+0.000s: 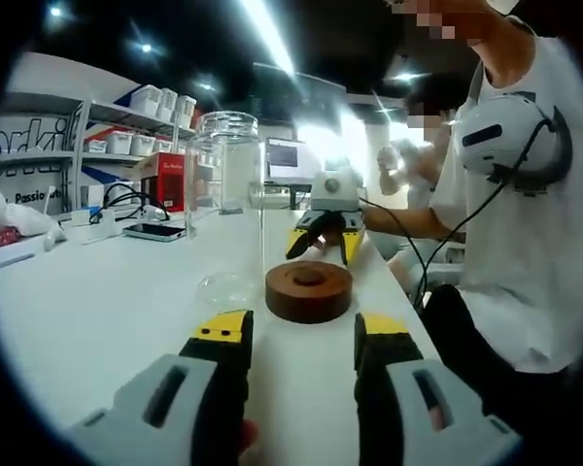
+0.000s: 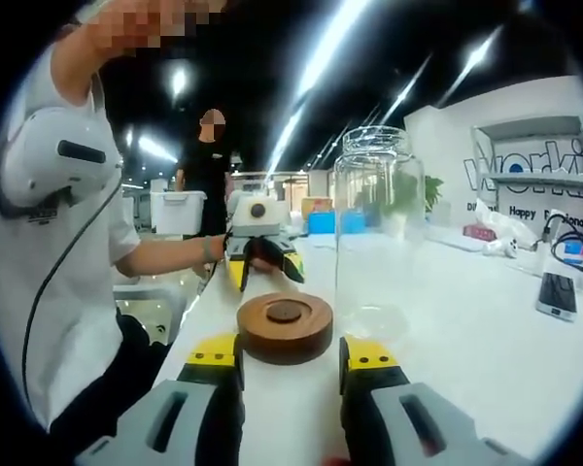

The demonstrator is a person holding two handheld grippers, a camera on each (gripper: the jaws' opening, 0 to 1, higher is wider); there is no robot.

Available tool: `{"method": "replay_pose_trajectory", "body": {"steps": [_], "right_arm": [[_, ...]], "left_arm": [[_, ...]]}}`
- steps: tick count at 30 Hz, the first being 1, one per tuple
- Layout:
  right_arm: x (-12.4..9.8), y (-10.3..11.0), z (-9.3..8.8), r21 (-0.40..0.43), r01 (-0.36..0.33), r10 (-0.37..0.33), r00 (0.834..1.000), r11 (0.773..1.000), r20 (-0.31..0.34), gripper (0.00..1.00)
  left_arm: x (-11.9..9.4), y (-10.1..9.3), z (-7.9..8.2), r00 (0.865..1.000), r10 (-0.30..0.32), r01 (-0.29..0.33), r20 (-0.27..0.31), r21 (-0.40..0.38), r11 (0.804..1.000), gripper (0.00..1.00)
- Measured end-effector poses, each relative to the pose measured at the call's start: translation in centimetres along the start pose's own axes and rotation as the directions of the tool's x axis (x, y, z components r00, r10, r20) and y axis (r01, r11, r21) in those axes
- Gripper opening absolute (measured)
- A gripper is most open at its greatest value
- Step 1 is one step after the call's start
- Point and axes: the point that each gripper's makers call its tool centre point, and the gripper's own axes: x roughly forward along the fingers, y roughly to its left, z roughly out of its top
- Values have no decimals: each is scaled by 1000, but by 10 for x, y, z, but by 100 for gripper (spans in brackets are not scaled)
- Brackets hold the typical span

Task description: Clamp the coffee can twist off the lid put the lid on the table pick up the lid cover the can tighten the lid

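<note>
Two things for the task: a clear jar and a brown lid, both on the white worktop (image 1: 97, 320).
Jar: the tall glass jar (image 1: 223, 209) stands upright and open-topped, just beside the lid and apart from it.
Jar handling: judged stiff, smooth and breakable; the wall looks slippery, so the tongs should close around the straight body below the shoulder, not on the thin rim.
Lid: the round brown lid (image 1: 308, 290) lies flat on the worktop, near the jar's foot, already off the jar.
Lid handling: judged light and rigid, wood-like, with a low rim; the hold is across its edge, level, so that it meets the jar's mouth squarely.
Left tongs: the left tongs (image 1: 301, 342) are released, jaws apart with nothing between them, just short of the lid.
Right tongs: the right tongs (image 2: 290, 364) are likewise spread and hold nothing, close to the lid.
Left gripper view: shelves (image 1: 126, 131) with white tubs and a phone (image 1: 154, 231) beyond the jar; the right tongs appear past the lid.
Right gripper view: a standing person (image 2: 209, 170) far off, and the left tongs come in past the lid.
</note>
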Motion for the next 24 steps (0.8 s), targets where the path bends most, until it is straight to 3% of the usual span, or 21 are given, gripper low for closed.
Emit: {"method": "replay_pose_trajectory", "body": {"steps": [6,24], "right_arm": [[1,0,6,8,-3,3,1000,1000,20,35],[10,7,7,-45,-19,18,1000,999,-14,41]], "left_arm": [[1,0,2,1000,0,0,3,5,1000,32],[17,-6,5,999,-23,24,-30,36,999,31]]}}
